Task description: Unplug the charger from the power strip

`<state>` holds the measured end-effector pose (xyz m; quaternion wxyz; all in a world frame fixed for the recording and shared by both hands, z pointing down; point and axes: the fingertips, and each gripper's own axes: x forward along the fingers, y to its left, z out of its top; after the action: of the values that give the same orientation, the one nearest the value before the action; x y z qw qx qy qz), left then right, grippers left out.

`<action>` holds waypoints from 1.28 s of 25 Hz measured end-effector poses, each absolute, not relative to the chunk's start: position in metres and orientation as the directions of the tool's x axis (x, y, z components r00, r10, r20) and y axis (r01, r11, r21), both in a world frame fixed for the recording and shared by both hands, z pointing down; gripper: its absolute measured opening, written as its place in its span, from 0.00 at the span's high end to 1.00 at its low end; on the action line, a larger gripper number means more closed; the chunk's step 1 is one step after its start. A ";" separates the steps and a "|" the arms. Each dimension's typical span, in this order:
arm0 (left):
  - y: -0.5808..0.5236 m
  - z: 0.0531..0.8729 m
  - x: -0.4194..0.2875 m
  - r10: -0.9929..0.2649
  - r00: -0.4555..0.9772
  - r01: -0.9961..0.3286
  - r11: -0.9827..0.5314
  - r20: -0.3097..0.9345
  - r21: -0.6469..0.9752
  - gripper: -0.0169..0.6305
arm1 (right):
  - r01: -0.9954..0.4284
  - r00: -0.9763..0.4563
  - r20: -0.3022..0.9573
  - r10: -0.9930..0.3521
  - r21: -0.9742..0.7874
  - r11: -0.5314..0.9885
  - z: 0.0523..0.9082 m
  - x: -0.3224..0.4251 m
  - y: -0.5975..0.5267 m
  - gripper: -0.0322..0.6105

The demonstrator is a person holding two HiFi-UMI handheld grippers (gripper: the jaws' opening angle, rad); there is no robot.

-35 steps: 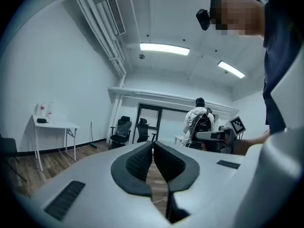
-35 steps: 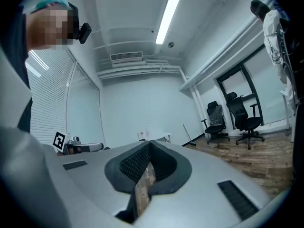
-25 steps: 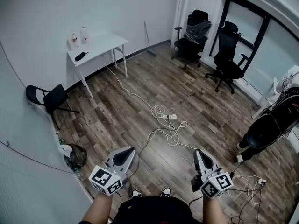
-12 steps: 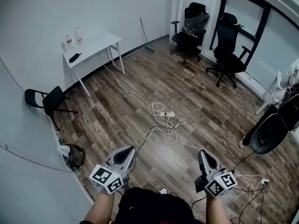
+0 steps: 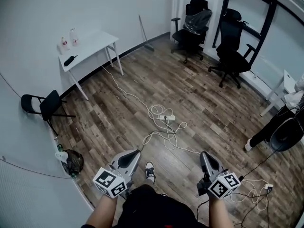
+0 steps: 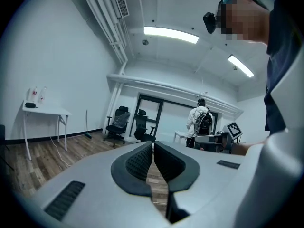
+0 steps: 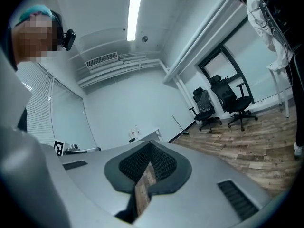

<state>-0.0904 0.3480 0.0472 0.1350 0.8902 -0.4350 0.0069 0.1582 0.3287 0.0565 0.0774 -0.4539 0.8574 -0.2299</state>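
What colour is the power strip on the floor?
The power strip is white; the head view shows it best.

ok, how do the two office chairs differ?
The far chair has plastic wrap over its back; the near chair is bare. The far chair sits by the wall; the near chair stands further out on the floor. Both are black swivel chairs with armrests.

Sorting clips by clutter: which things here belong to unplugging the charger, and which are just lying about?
Job: power strip, white cable, left gripper, right gripper. Charger itself too small to make out.
Lying about: white table, folding chair, office chairs, rubbish bag.
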 end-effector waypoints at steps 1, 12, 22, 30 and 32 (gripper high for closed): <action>0.336 0.048 -0.089 -0.771 0.624 -0.774 -0.588 0.128 0.237 0.93 | -0.746 -0.574 0.080 -0.815 -0.462 0.480 0.057 0.159 0.319 0.92; 0.181 0.063 -0.111 -0.730 0.672 -0.730 -0.623 0.125 0.281 0.93 | -0.787 -0.557 0.134 -0.820 -0.401 0.469 0.058 0.125 0.183 0.92; 0.047 0.062 -0.122 -0.655 0.744 -0.664 -0.705 0.129 0.250 0.93 | -0.806 -0.534 0.159 -0.830 -0.392 0.443 0.054 0.089 0.049 0.92; -0.017 0.070 -0.101 -0.683 0.715 -0.694 -0.666 0.152 0.274 0.93 | -0.797 -0.562 0.162 -0.811 -0.371 0.478 0.060 0.110 -0.030 0.92; -0.034 0.070 -0.088 -0.701 0.696 -0.713 -0.647 0.158 0.269 0.93 | -0.783 -0.581 0.157 -0.799 -0.376 0.495 0.065 0.124 -0.051 0.92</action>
<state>-0.0881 -0.0339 0.0702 0.1568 0.9073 -0.3896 0.0198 0.1236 -0.0513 0.0648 0.0188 -0.4576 0.8645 -0.2074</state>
